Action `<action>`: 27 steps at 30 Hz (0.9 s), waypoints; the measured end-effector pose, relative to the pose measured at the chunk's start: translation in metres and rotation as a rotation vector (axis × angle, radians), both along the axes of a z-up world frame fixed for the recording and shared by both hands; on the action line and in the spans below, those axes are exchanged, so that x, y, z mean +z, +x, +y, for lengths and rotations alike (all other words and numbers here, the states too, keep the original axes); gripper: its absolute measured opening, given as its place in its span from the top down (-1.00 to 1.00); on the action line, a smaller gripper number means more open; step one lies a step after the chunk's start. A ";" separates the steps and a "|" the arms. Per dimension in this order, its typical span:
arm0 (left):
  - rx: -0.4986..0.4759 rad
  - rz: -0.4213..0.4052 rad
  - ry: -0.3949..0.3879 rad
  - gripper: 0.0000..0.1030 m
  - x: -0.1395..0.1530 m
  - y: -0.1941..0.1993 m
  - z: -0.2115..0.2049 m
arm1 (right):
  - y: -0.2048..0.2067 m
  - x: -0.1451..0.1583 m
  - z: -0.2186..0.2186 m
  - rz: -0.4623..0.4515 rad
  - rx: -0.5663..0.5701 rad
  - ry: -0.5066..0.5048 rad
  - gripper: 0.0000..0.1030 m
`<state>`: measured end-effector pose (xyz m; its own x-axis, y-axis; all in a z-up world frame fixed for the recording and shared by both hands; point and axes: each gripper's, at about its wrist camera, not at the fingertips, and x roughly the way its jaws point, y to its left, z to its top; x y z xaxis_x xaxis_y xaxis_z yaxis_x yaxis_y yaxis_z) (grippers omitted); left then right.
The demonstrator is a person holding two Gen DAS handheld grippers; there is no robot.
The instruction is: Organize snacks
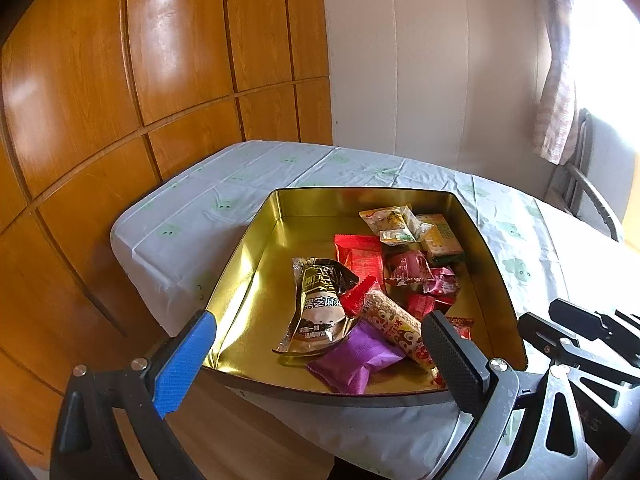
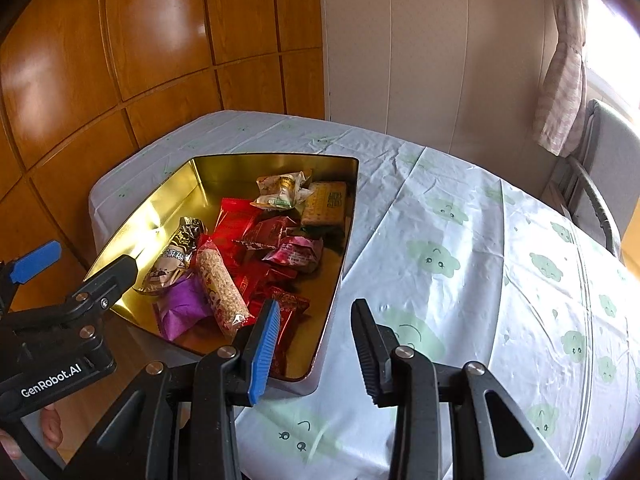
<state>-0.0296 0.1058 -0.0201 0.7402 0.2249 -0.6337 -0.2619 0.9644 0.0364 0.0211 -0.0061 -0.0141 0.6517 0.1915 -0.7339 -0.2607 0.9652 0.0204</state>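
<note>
A gold tin box [image 1: 256, 264] [image 2: 168, 200] sits on the table and holds several wrapped snacks: a black-and-gold packet [image 1: 320, 304] [image 2: 176, 256], a purple packet [image 1: 356, 356] [image 2: 182, 308], a long cereal bar [image 1: 396, 328] [image 2: 220, 292], red packets [image 1: 360, 258] [image 2: 236, 220] and a biscuit pack [image 1: 440, 238] [image 2: 326, 202]. My left gripper [image 1: 316, 356] is open and empty over the box's near edge; it also shows in the right wrist view [image 2: 76, 268]. My right gripper [image 2: 316, 344] is open and empty at the box's near right corner; it shows in the left wrist view [image 1: 580, 332].
The table has a pale blue cloth with green cloud prints [image 2: 460, 240] [image 1: 192, 208]. Wooden wardrobe panels [image 1: 120, 80] stand behind on the left, a white wall behind. A chair [image 2: 592, 184] and a curtain [image 2: 564, 80] are at the right.
</note>
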 end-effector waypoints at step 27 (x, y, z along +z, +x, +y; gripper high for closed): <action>0.015 -0.006 -0.008 -0.99 0.001 -0.002 0.005 | -0.003 0.004 0.005 -0.017 0.011 -0.014 0.27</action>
<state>-0.0317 0.1109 -0.0187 0.7406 0.2311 -0.6310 -0.2770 0.9605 0.0266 0.0184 -0.0015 -0.0101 0.6617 0.1886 -0.7256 -0.2713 0.9625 0.0027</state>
